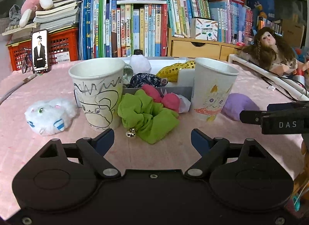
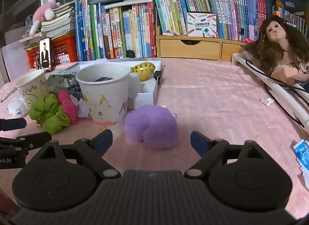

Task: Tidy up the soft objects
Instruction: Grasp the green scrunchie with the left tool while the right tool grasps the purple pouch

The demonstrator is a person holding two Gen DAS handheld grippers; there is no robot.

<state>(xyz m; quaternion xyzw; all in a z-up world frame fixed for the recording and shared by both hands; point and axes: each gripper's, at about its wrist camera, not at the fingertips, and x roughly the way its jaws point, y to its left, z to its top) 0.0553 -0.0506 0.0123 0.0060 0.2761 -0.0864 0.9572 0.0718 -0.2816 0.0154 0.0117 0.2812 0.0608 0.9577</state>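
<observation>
My left gripper (image 1: 152, 138) is open and empty, just in front of a green scrunchie (image 1: 146, 116) with a small bell. A pink scrunchie (image 1: 166, 97) lies behind it. Two drawn-on paper cups stand either side: one on the left (image 1: 98, 93), one on the right (image 1: 212, 89). A white plush cat (image 1: 48, 114) lies far left. My right gripper (image 2: 151, 138) is open and empty, right before a purple pompom (image 2: 152, 126), which also shows in the left wrist view (image 1: 239, 107). The cat cup (image 2: 105, 93) and green scrunchie (image 2: 48, 114) sit to its left.
A white box (image 2: 144, 95) behind the cups holds a gold sequin piece (image 2: 143, 70) and other fabric items. A phone (image 1: 40, 51), books and red crates line the back. A doll (image 2: 278, 51) and white tube (image 2: 270, 83) lie at right. The cloth is pink.
</observation>
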